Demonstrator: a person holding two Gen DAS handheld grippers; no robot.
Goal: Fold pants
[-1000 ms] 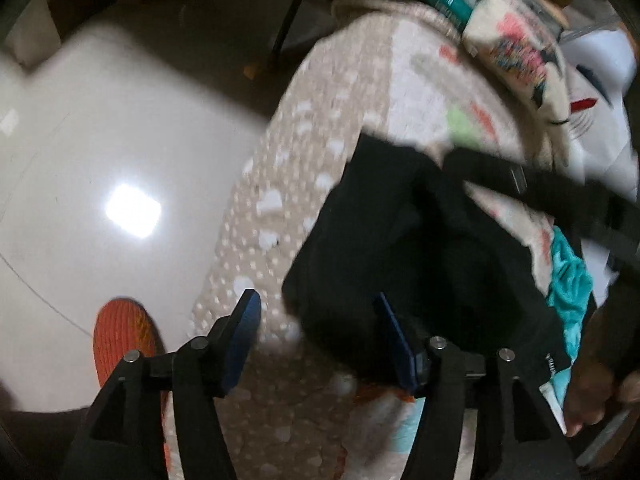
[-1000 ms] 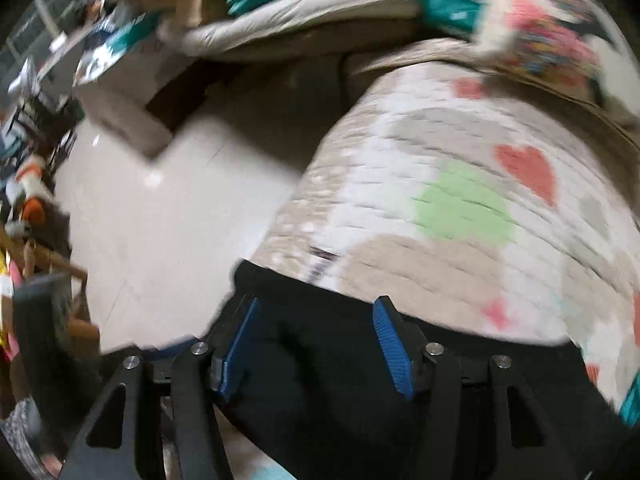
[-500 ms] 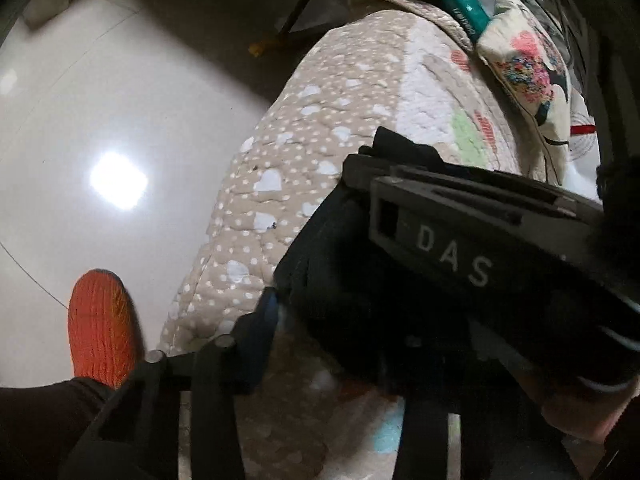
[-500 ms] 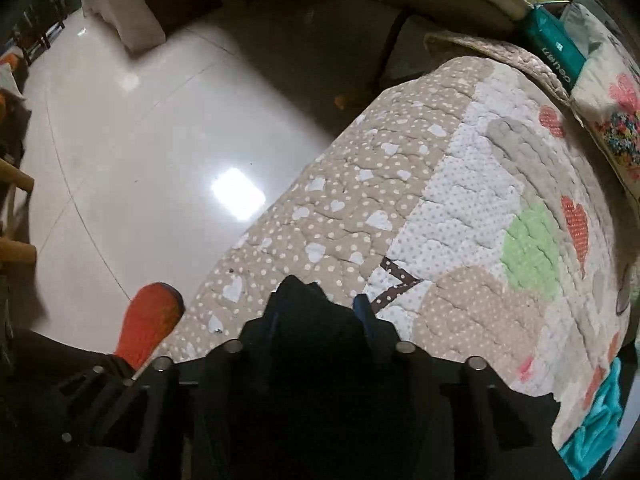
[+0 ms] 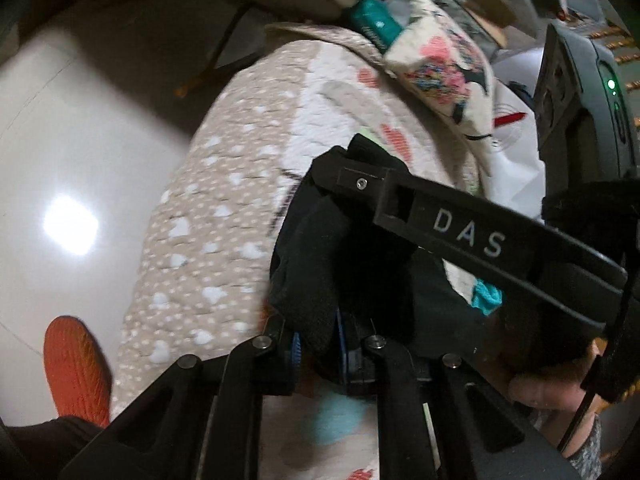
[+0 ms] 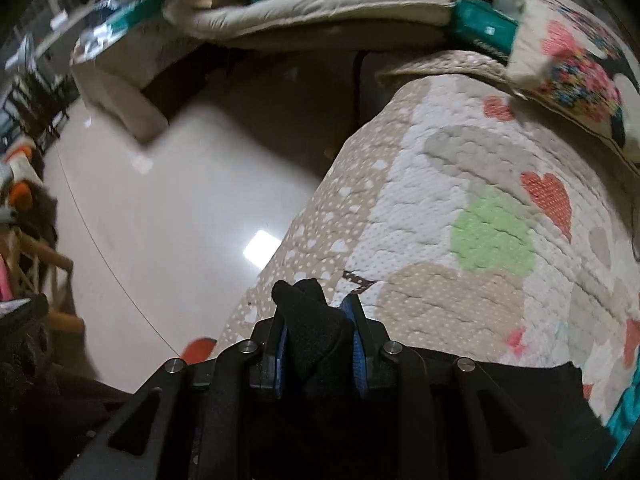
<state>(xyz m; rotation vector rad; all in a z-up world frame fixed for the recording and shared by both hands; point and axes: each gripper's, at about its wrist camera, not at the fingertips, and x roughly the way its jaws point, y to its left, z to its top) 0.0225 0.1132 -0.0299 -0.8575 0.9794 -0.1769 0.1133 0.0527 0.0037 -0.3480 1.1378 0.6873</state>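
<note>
Over the quilted blanket point(image 6: 460, 200), both grippers' jaws pinch bunched black pants point(image 6: 316, 328).

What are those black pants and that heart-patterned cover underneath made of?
The black pants look like soft matte knit, perhaps fleece or jersey: fuzzy surface, limp folds. The cover seems to be quilted cotton: puffy stitched rows and printed hearts, no sheen.

1. The left gripper point(image 5: 316, 344) sits at 6 o'clock in its own view, its blue-padded fingers point(image 5: 295, 350) drawn close and pinching black cloth.
2. The right gripper point(image 6: 318, 344) sits at 6 o'clock in its view, fingers point(image 6: 357, 344) likewise closed on a bunched black fold.
3. In the left view the right gripper's black body crosses from 12 toward 3 o'clock, with the person's right hand point(image 5: 548, 390) holding it at 4 o'clock.
</note>
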